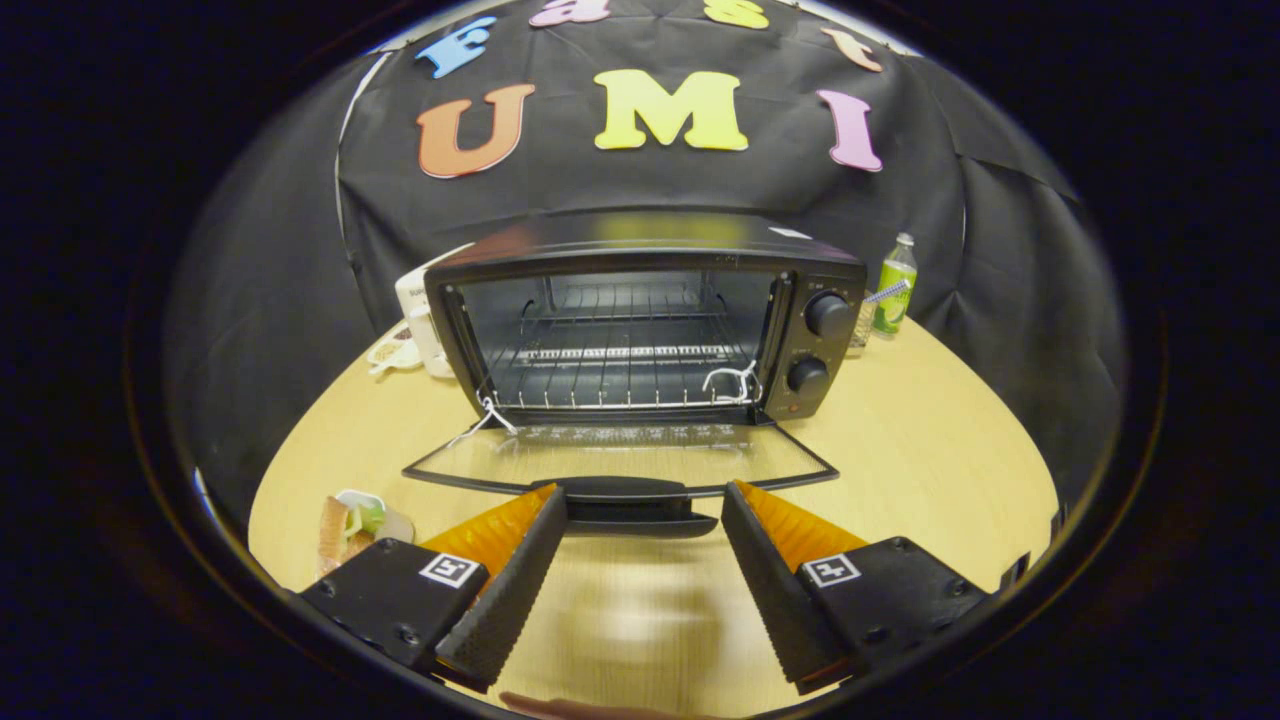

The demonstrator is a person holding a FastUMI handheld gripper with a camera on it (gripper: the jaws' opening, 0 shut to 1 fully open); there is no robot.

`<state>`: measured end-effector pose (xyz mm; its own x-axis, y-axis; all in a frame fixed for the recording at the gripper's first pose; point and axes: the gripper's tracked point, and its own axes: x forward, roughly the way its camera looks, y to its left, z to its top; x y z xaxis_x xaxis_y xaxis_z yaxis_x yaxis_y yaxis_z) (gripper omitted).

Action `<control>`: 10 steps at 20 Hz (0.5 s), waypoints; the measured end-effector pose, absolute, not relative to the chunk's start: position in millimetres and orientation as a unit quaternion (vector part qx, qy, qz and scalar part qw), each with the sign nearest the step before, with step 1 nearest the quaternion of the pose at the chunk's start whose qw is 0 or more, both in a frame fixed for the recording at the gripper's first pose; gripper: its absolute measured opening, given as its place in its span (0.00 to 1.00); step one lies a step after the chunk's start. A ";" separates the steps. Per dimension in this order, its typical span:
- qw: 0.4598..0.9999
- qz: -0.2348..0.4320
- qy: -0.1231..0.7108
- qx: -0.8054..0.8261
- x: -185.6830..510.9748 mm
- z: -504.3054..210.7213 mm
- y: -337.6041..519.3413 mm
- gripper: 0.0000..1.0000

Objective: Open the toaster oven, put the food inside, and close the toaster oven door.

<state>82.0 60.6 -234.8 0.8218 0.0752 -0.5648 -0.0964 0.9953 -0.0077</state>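
Presently black toaster oven [640, 320] sits on light wooden round table [930, 440], glass door [620, 458] dropped flat, wire rack [620, 375] bare. Gripper [645, 525] spread wide, holds nothing; door's dark handle [625, 500] between fingertips, contact unclear. Food, seemingly sandwich on small white plate [352, 522], lies on table just beside left finger. Next step likely pickup: swing left, straddle food, close gently, lift level, clear door edge before reaching rack.
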 end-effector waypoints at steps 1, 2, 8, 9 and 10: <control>0.952 0.044 0.301 -0.016 81.1 -237.6 60.9 1.00; 0.950 0.045 0.308 -0.015 80.6 -241.4 60.4 1.00; 0.933 0.065 0.354 0.019 77.9 -254.2 69.7 0.99; 0.930 0.070 0.359 0.026 75.7 -252.5 70.4 0.98; 0.929 0.074 0.361 0.032 75.1 -249.4 71.5 0.98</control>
<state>75.1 71.5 -249.4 0.7277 0.1614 -0.6667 -0.1147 0.9869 0.1137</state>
